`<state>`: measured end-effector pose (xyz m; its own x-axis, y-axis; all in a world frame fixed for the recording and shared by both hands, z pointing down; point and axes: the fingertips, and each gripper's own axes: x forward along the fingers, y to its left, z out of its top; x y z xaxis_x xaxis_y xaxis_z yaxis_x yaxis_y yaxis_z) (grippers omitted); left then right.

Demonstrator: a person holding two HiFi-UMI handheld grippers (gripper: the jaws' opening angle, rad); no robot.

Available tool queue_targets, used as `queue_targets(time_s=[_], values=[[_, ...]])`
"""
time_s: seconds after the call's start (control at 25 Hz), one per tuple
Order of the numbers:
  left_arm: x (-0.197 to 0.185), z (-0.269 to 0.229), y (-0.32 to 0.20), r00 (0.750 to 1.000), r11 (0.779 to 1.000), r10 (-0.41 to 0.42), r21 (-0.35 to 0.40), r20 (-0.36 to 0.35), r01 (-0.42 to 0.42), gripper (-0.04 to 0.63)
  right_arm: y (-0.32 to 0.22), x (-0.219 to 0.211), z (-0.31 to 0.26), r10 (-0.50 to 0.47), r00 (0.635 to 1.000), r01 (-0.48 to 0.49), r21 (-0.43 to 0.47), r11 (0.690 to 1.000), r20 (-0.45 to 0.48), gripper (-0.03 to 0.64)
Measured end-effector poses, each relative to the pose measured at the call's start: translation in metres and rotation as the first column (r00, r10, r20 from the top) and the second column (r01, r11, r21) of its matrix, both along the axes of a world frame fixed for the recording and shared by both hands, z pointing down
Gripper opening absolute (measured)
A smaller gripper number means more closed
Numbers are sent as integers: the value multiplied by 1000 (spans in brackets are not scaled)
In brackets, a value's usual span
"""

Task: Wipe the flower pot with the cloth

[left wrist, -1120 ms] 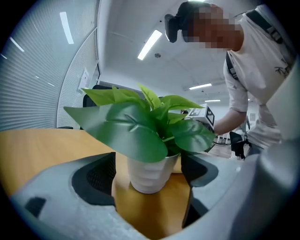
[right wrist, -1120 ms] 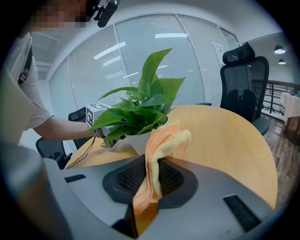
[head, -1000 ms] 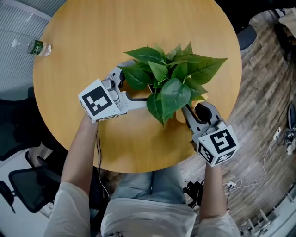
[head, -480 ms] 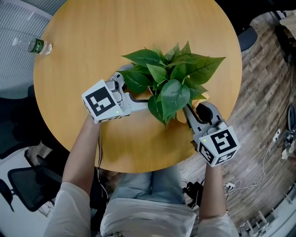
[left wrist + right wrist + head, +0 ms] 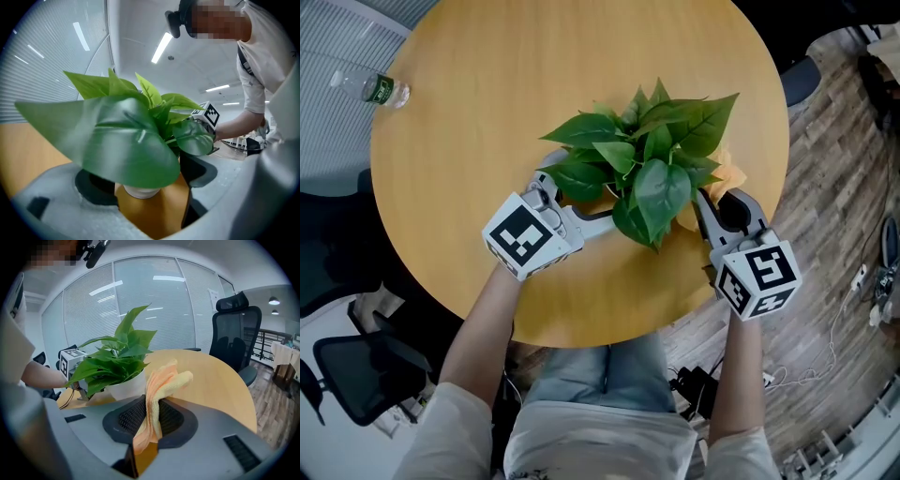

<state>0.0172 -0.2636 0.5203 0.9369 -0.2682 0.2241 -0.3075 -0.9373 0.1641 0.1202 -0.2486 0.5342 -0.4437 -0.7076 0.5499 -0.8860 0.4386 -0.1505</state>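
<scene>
A leafy green plant (image 5: pixel 652 155) grows in a white flower pot (image 5: pixel 125 386) in the middle of the round wooden table (image 5: pixel 487 84). My left gripper (image 5: pixel 586 183) reaches in under the leaves from the left. Its jaws stand wide on either side of the pot (image 5: pixel 140 191) and grip it, though the leaves hide most of the contact. At the pot's right side, my right gripper (image 5: pixel 717 192) is shut on a folded orange cloth (image 5: pixel 727 176). The cloth (image 5: pixel 159 385) sticks up between the jaws close beside the pot; touch cannot be told.
A plastic water bottle (image 5: pixel 380 89) lies at the table's far left edge. A black office chair (image 5: pixel 232 333) stands beyond the table on the right. Another chair (image 5: pixel 356 375) is on the floor at lower left. The near table edge runs just under both grippers.
The plant and pot have turned, the big leaf swinging upward. The left gripper has swung toward me with it. The right gripper moved right and further away with the cloth.
</scene>
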Motion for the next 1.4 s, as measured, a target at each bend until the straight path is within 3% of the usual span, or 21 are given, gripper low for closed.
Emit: queue_targets(time_s=[0.44,0.92,1.4], values=[[6,1,10,977,977,-210,-16,28,211,416,-5,-20,-1,-71,997,71,26,997,-3,63],[5,1,11,947,948,-319,-4,40,319,416,15,-26,2,-86,996,85,16,996,15,63],[7,1,3,884,884,-464,-35,63,466,414,33,-41,4,-111,993,111,-1,994,40,63]])
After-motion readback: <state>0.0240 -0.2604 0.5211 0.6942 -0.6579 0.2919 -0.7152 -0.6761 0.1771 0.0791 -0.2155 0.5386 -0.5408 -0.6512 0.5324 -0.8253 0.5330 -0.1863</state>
